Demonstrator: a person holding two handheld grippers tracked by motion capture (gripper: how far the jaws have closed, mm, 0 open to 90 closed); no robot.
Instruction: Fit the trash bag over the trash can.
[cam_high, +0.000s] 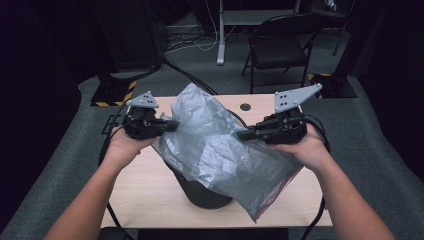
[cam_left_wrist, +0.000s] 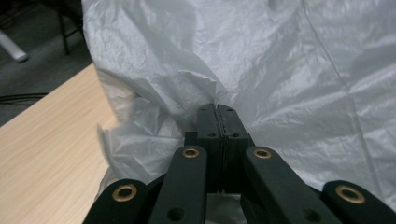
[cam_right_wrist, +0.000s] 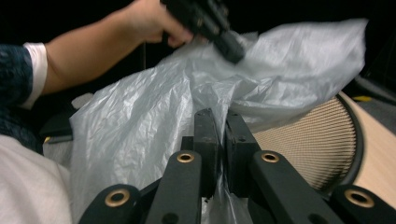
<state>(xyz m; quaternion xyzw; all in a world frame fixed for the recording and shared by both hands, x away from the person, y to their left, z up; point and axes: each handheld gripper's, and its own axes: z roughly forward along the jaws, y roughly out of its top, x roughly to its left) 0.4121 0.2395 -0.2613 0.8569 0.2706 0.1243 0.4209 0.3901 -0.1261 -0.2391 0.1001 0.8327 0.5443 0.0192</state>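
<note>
the left gripper (cam_high: 172, 123) has its jaws pressed together on the left edge of a crumpled grey plastic bag (cam_high: 215, 145). the bag hangs between both tools, draped over a black mesh bin (cam_high: 205, 195) standing on the wooden table (cam_high: 145, 195). the right gripper (cam_high: 242, 134) pinches the bag's right edge, its jaws nearly closed on a fold of the film.

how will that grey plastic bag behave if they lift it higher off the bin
The thin, crinkled grey plastic bag is probably floppy: it drapes and folds between the left hand-held gripper and right hand-held gripper. It likely weighs little, holding shape from two small pinches. It may be slippery, so film could slide out of the shut jaws over the black mesh bin.
</note>
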